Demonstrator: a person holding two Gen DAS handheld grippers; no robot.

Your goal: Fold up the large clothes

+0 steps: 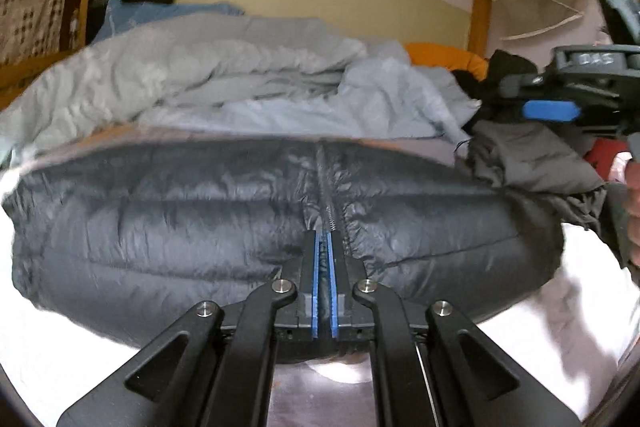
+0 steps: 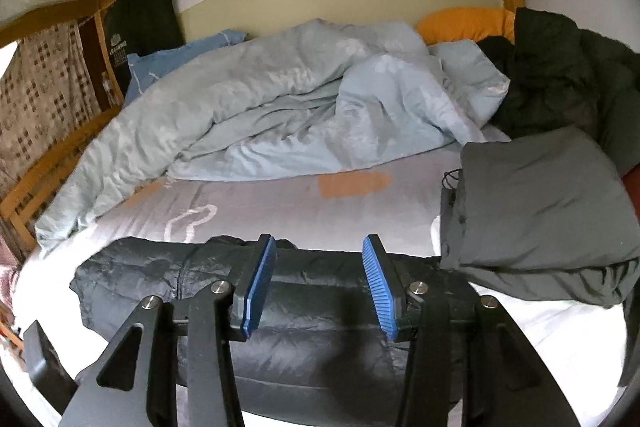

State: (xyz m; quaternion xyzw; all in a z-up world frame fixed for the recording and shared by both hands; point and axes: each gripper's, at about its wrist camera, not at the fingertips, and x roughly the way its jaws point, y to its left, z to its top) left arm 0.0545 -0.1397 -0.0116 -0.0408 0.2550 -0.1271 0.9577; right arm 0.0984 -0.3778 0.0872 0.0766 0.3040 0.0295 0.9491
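Note:
A black quilted puffer jacket (image 1: 200,227) lies folded across the near part of the bed, its zipper (image 1: 330,203) running straight into my left gripper (image 1: 324,237). That gripper is shut, blue pads nearly touching, with jacket fabric puckered and pinched at its tips. In the right wrist view the same jacket (image 2: 312,339) lies as a long dark roll under my right gripper (image 2: 320,243). Its jaws stand open, pads well apart and pressing on nothing. One blue pad (image 1: 552,110) of the right gripper shows at the right edge of the left wrist view.
A folded grey garment (image 2: 540,211) lies right of the jacket. Behind are a crumpled light blue duvet (image 2: 280,107), an orange pillow (image 2: 464,23) and a heap of dark clothes (image 2: 560,75). The wooden bed frame (image 2: 52,163) runs along the left. A hand (image 1: 634,211) shows at the right.

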